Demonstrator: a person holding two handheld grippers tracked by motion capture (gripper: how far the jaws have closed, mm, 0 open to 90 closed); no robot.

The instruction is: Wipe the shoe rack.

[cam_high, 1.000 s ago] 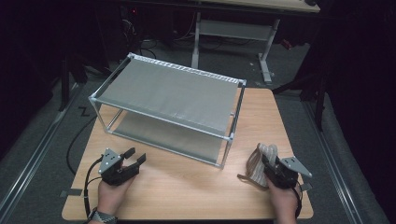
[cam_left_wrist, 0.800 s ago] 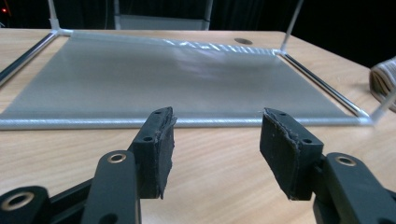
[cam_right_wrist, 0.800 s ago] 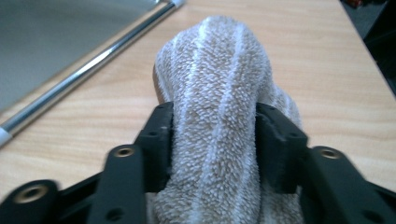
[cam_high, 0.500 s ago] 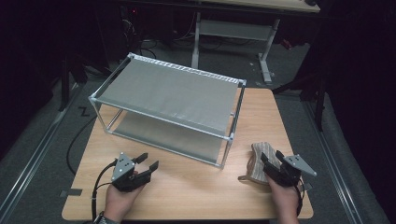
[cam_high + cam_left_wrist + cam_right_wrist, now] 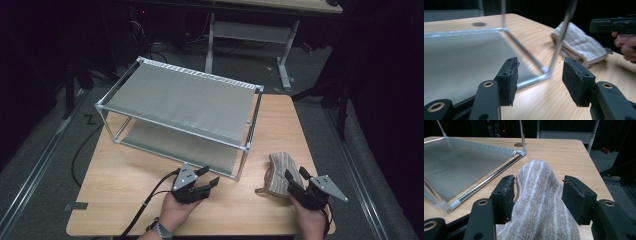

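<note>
Folded towel (image 5: 278, 173) at lower right of the desk (image 5: 120, 185), between spread jaws of right gripper (image 5: 295, 181). Left gripper (image 5: 207, 182) open, empty. Risk: pinching one fold only, letting towel unfold.

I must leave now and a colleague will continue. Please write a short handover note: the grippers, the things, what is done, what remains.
Left gripper: open and holding nothing, low over the table near the front right corner post of the metal shelf rack.
Right gripper: open, its fingers on both sides of the folded striped towel, not yet closed on it.
Towel lies on the table, to the right of the rack, apart from it.
Done: right gripper is in place at the towel.
Left: close on the towel and lift; probably it goes onto the rack, whose two shelves carry nothing.
</note>
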